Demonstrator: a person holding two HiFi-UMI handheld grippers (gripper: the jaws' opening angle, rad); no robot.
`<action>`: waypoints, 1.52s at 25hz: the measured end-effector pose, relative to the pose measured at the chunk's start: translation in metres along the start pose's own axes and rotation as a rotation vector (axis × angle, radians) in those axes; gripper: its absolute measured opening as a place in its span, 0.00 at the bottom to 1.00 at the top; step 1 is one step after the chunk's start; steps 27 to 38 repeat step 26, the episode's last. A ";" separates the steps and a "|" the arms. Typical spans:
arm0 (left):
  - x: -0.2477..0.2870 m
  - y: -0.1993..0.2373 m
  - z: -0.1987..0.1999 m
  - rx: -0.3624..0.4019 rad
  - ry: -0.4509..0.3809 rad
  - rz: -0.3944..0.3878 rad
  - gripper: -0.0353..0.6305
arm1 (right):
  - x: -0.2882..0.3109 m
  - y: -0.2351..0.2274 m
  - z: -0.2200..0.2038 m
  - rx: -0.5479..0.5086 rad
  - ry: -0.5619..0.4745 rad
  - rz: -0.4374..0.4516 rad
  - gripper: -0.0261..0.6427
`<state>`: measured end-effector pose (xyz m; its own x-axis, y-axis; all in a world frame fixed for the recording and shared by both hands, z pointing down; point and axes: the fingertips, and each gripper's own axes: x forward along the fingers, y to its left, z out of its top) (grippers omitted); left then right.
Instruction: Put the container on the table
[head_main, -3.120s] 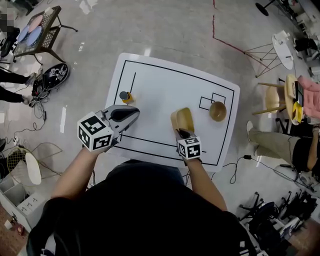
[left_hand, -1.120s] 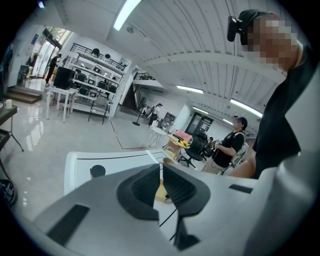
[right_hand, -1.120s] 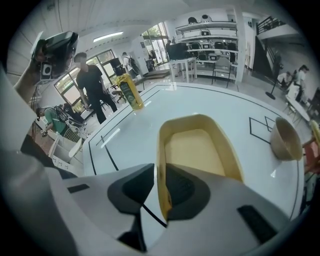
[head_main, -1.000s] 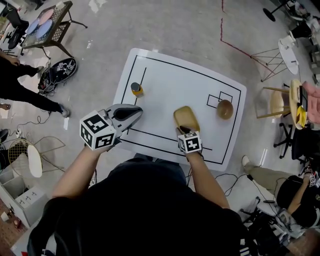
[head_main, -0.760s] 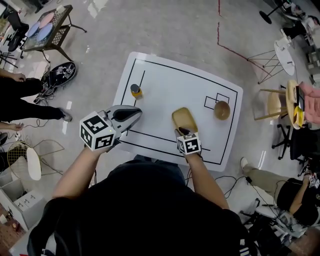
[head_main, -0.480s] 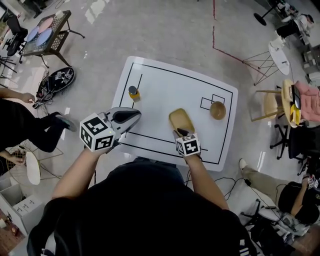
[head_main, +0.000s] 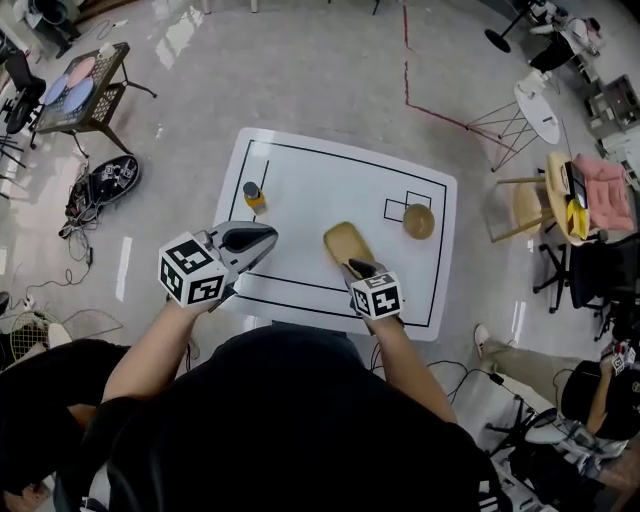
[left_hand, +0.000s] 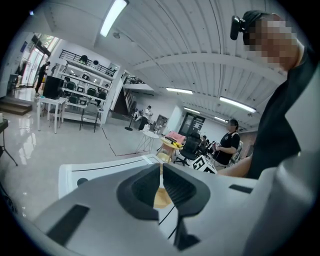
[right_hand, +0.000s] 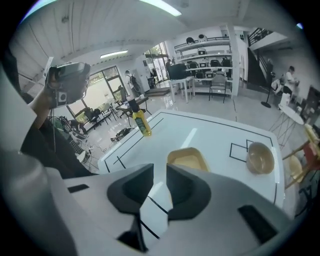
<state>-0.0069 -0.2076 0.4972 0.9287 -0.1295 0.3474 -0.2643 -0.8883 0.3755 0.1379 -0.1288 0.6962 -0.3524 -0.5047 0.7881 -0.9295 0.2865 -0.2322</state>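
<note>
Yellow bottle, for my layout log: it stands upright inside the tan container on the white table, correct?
Not inside. The yellow bottle stands upright on the white table, well apart from the tan container; the head view shows it.

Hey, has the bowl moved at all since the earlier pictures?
No. The bowl still overlaps the right edge of the marked squares, as before.

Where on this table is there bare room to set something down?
Bare: the middle stretch between the bottle and the container, plus the far strip along the back edge of the table. Tighter: the right half, holding container, bowl and the right gripper.
</note>
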 end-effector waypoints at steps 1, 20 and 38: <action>0.001 -0.001 0.002 0.003 -0.001 -0.003 0.09 | -0.004 0.000 0.003 0.001 -0.010 -0.001 0.16; 0.012 -0.013 0.022 0.041 -0.018 -0.039 0.09 | -0.068 -0.012 0.044 0.023 -0.137 -0.056 0.16; 0.013 -0.017 0.018 0.036 -0.010 -0.048 0.09 | -0.078 -0.015 0.044 0.029 -0.155 -0.069 0.16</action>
